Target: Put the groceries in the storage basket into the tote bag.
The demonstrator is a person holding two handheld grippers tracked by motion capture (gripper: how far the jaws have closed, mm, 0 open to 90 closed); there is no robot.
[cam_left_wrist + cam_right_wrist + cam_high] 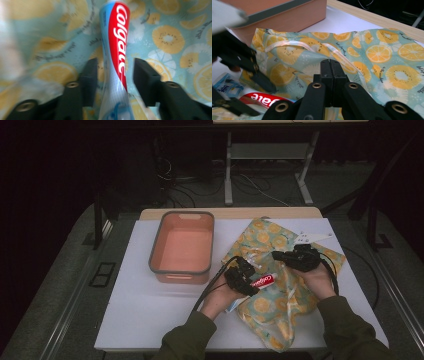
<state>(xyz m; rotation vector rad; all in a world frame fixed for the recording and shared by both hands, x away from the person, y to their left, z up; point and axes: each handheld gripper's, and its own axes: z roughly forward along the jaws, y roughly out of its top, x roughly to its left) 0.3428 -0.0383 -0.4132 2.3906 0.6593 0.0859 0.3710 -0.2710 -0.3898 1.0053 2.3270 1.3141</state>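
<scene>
A red and white Colgate toothpaste tube (264,280) lies on a fabric bag (280,300) printed with orange slices. My left gripper (254,282) straddles the tube from the left. In the left gripper view the tube (117,37) runs up between the jaws of this gripper (115,75), with a narrow gap on each side, so it is open. My right gripper (277,255) rests on the bag's upper part. Its jaws (329,65) are pressed together over the cloth, beside a white strap (287,43). The tube (265,98) and the left gripper (264,101) appear at lower left there.
A salmon-pink bin (155,245) with a grey rim stands empty at the back left of the white table top (150,310). A small white plate-like piece (312,238) lies past the right gripper. Cables trail from both grippers toward the person.
</scene>
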